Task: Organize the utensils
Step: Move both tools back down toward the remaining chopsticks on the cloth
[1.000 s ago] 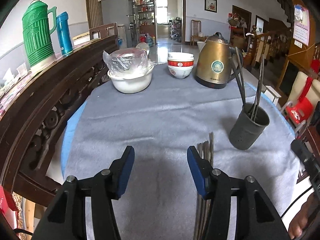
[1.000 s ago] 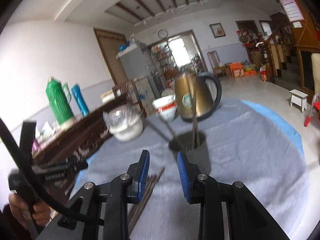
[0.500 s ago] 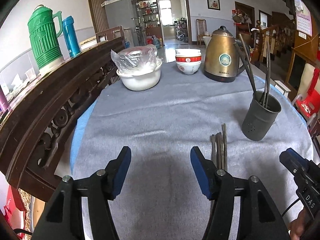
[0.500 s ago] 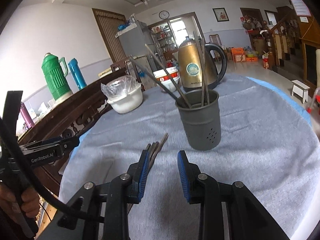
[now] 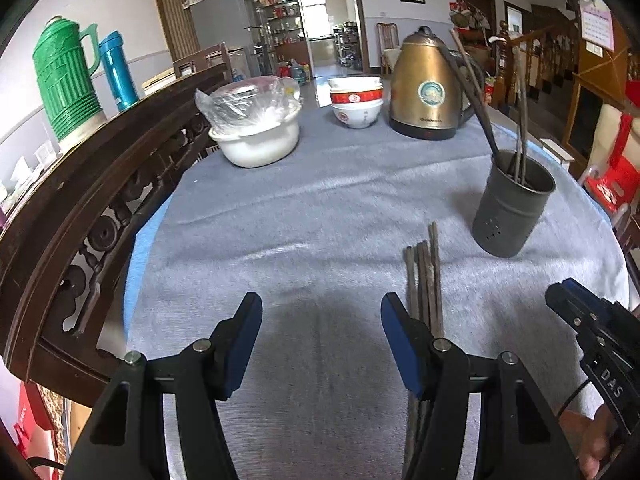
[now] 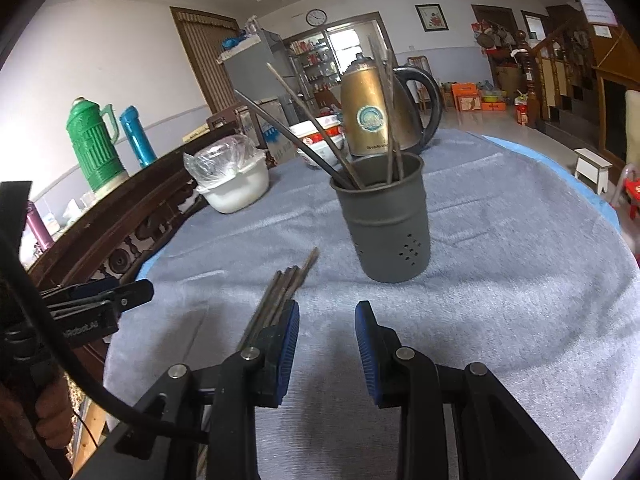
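A bundle of several dark chopsticks (image 5: pixel 425 280) lies flat on the grey tablecloth (image 5: pixel 304 208), just right of my left gripper's right finger. My left gripper (image 5: pixel 320 332) hangs open over bare cloth with nothing between its jaws. A grey metal holder (image 5: pixel 512 208) with several chopsticks standing in it is at the right. In the right wrist view the holder (image 6: pixel 386 220) stands straight ahead, and the loose chopsticks (image 6: pixel 288 284) run under the left finger's outer side. My right gripper (image 6: pixel 328 340) is open, narrowly, and holds nothing.
At the far end stand a brass kettle (image 5: pixel 424 88), stacked red-and-white bowls (image 5: pixel 356 104) and a white bowl with a plastic bag (image 5: pixel 260 140). A carved dark wooden rail (image 5: pixel 100 184) borders the table's left side. The other gripper (image 5: pixel 580 316) shows at the right edge.
Both grippers have come down toward the table. The right view tipped from the ceiling down to the holder and cloth. The left jaws stand slightly wider, and more of the loose chopsticks shows.
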`<state>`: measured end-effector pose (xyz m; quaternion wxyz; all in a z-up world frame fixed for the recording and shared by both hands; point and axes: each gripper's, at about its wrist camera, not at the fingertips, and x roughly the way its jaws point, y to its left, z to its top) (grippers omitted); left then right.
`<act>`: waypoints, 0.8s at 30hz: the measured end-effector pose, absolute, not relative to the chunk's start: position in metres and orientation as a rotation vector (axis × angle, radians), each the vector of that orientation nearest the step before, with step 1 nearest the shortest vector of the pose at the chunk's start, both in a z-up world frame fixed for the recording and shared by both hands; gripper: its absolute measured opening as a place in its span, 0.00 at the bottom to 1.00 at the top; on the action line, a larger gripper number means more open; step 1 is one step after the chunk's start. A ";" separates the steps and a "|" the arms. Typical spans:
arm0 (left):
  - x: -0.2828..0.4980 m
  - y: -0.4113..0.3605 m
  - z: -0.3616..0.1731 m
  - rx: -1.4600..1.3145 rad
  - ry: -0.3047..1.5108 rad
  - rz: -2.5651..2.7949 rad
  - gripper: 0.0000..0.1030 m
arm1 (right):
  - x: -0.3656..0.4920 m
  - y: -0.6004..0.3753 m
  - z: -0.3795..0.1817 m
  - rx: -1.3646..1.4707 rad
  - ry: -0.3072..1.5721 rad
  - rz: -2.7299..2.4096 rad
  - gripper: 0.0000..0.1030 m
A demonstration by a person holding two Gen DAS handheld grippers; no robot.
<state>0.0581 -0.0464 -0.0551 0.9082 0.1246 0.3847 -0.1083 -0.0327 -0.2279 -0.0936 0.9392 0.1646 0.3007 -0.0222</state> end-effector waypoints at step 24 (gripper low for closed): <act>0.058 -0.079 -0.063 0.370 0.809 -0.232 0.61 | -0.026 -0.257 -0.126 0.421 0.703 -0.117 0.31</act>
